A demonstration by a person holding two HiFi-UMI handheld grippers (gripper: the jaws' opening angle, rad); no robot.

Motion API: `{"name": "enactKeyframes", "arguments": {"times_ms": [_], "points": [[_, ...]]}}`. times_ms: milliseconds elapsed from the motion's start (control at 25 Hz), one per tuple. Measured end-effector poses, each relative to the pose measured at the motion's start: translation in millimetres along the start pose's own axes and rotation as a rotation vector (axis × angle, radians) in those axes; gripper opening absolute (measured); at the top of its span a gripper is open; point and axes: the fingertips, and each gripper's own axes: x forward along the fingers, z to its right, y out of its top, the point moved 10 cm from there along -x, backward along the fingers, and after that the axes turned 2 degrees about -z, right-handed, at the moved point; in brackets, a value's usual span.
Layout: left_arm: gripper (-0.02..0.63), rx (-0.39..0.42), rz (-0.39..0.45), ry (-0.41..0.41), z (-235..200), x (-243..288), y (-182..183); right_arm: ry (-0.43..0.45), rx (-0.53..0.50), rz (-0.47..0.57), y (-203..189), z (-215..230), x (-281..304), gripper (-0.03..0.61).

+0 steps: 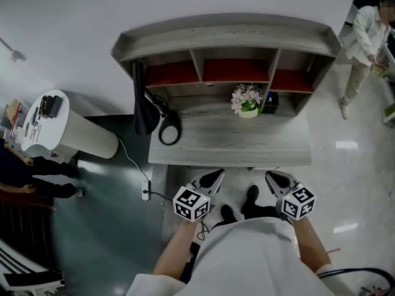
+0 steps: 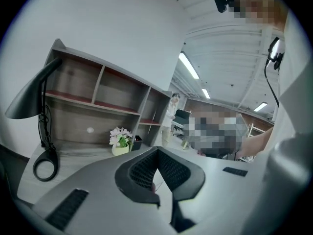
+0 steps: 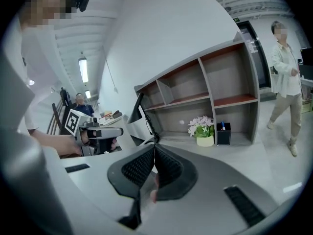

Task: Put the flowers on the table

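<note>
Left gripper [image 1: 214, 179] is hanging closed on nothing before the grey desk [image 1: 203, 147]. I am seeing the black desk lamp [image 1: 145, 100] standing at its left and the potted flowers [image 1: 247, 100] sitting at its back under the shelves, just beside a black pen holder [image 1: 270, 102]. Right gripper [image 1: 276, 179] is hanging closed too, empty.

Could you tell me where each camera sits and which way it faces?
Head view: on the person's head, looking steeply down at the desk; both forearms, the left gripper, the right gripper and shoes show.
Left gripper view: on the left gripper, looking along its closed jaws toward the lamp and shelves; the person's white coat at right.
Right gripper view: on the right gripper, looking along its closed jaws at the shelves; the left gripper and hand at left.
Shared: all three show the flowers on the desk.
</note>
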Motion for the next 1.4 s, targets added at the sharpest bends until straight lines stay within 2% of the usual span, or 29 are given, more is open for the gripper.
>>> {"name": "enactKeyframes", "arguments": {"times_ms": [320, 800, 1400], "points": [[0.009, -0.021, 0.021, -0.03, 23.8, -21.0, -9.5, -0.047, 0.032, 0.037, -16.4, -21.2, -25.1, 0.017], [0.009, -0.07, 0.067, 0.056, 54.9, -18.7, -11.1, 0.036, -0.007, 0.033, -2.9, 0.5, -45.9, 0.017], [0.009, -0.07, 0.069, 0.063, 78.2, 2.8, -7.3, 0.076, -0.015, 0.042, 5.2, 21.6, -58.8, 0.017]]}}
